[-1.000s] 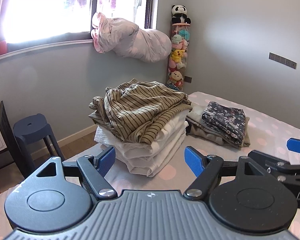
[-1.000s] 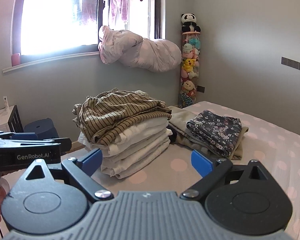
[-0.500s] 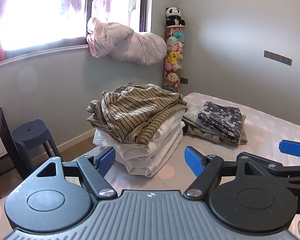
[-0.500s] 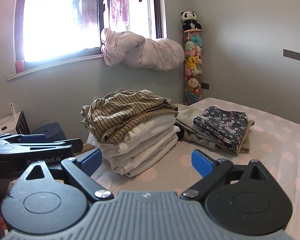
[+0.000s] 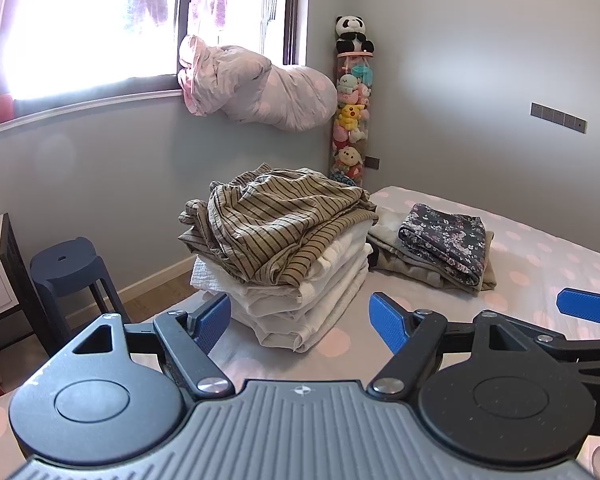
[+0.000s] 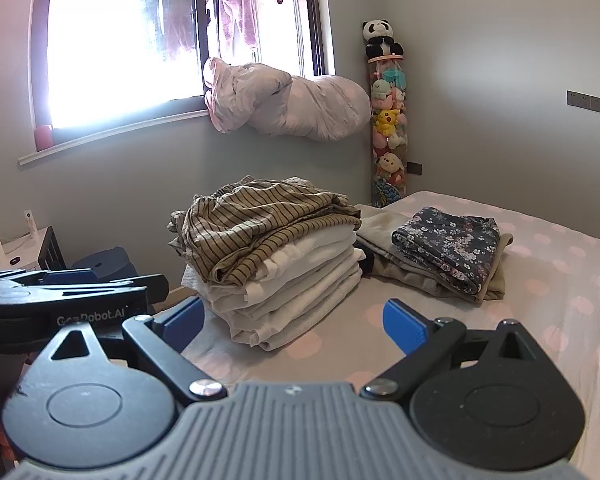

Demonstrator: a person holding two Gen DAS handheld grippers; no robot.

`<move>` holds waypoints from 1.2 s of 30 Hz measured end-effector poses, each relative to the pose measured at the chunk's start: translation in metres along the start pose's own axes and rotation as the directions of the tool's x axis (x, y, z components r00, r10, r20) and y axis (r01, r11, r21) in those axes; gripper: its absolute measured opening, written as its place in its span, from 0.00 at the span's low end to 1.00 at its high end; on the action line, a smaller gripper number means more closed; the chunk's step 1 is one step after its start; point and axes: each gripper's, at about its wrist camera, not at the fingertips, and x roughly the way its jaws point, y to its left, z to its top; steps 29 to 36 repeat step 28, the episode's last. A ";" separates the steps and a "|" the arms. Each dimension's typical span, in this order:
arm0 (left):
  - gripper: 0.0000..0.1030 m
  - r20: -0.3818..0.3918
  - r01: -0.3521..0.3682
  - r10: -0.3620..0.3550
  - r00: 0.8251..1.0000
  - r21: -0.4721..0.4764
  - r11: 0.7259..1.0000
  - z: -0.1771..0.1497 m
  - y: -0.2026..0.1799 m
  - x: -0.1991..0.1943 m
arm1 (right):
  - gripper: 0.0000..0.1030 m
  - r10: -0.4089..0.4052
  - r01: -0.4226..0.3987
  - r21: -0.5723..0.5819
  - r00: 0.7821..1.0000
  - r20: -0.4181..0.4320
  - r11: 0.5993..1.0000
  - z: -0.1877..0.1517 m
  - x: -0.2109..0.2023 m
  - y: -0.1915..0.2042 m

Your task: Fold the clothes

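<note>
Clothes: both tongs released, empty, side by side over near bed (image 5: 540,264) edge. Left tongs (image 5: 300,320) line up dead ahead with striped garment (image 5: 284,224), crumpled atop white folded stack (image 5: 320,292); right tongs (image 6: 292,320) similar. Floral pile (image 6: 448,248) far right.

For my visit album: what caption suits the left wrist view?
Open left hand-held gripper faces a striped top crumpled on folded white clothes, on a dotted bed.

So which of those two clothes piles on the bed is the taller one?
The pile topped by the striped brown garment, stacked on several white folded pieces. The other, with the dark floral cloth on top, lies much lower, to its right.
</note>
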 end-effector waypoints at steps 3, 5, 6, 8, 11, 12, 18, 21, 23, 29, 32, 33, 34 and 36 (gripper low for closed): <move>0.73 0.002 -0.001 0.001 1.000 -0.001 1.000 0.000 0.001 -0.002 | 0.94 0.002 -0.002 -0.002 1.000 0.002 1.000 0.000 -0.001 0.001; 0.73 0.004 0.001 -0.001 1.000 -0.002 1.000 0.000 0.002 -0.003 | 0.94 0.004 -0.004 -0.002 1.000 0.003 1.000 0.000 -0.002 0.002; 0.73 0.005 -0.002 0.002 1.000 -0.003 1.000 0.000 0.001 -0.004 | 0.94 0.005 -0.005 -0.003 1.000 0.004 1.000 0.000 -0.003 0.002; 0.73 0.007 -0.006 0.006 1.000 -0.002 1.000 0.000 0.002 -0.004 | 0.94 0.006 -0.006 -0.003 1.000 0.005 1.000 -0.001 -0.004 0.003; 0.73 0.008 -0.008 0.008 1.000 -0.002 1.000 0.000 0.002 -0.006 | 0.94 0.008 -0.008 -0.001 1.000 0.006 1.000 0.000 -0.004 0.002; 0.73 0.007 -0.008 0.008 1.000 -0.003 1.000 0.000 0.002 -0.006 | 0.94 0.007 -0.007 0.000 1.000 0.007 1.000 0.000 -0.004 0.002; 0.73 0.000 -0.006 0.006 1.000 -0.007 1.000 -0.001 0.001 -0.007 | 0.94 0.007 -0.007 0.001 1.000 0.004 1.000 -0.002 -0.006 0.001; 0.73 -0.001 -0.007 0.007 1.000 -0.004 1.000 -0.002 -0.001 -0.008 | 0.94 0.006 -0.006 0.004 1.000 0.005 1.000 -0.002 -0.007 0.000; 0.73 0.000 -0.008 0.008 1.000 -0.002 1.000 -0.002 -0.002 -0.009 | 0.94 0.007 -0.007 0.007 1.000 0.005 1.000 -0.002 -0.006 0.000; 0.73 -0.004 -0.004 0.004 1.000 -0.010 1.000 -0.003 -0.003 -0.009 | 0.94 0.011 -0.011 0.013 1.000 0.003 1.000 -0.003 -0.007 -0.002; 0.73 -0.004 -0.004 0.004 1.000 -0.010 1.000 -0.003 -0.003 -0.009 | 0.94 0.011 -0.011 0.013 1.000 0.003 1.000 -0.003 -0.007 -0.002; 0.73 -0.004 -0.004 0.004 1.000 -0.010 1.000 -0.003 -0.003 -0.009 | 0.94 0.011 -0.011 0.013 1.000 0.003 1.000 -0.003 -0.007 -0.002; 0.73 -0.004 -0.004 0.004 1.000 -0.010 1.000 -0.003 -0.003 -0.009 | 0.94 0.011 -0.011 0.013 1.000 0.003 1.000 -0.003 -0.007 -0.002; 0.73 -0.004 -0.004 0.004 1.000 -0.010 1.000 -0.003 -0.003 -0.009 | 0.94 0.011 -0.011 0.013 1.000 0.003 1.000 -0.003 -0.007 -0.002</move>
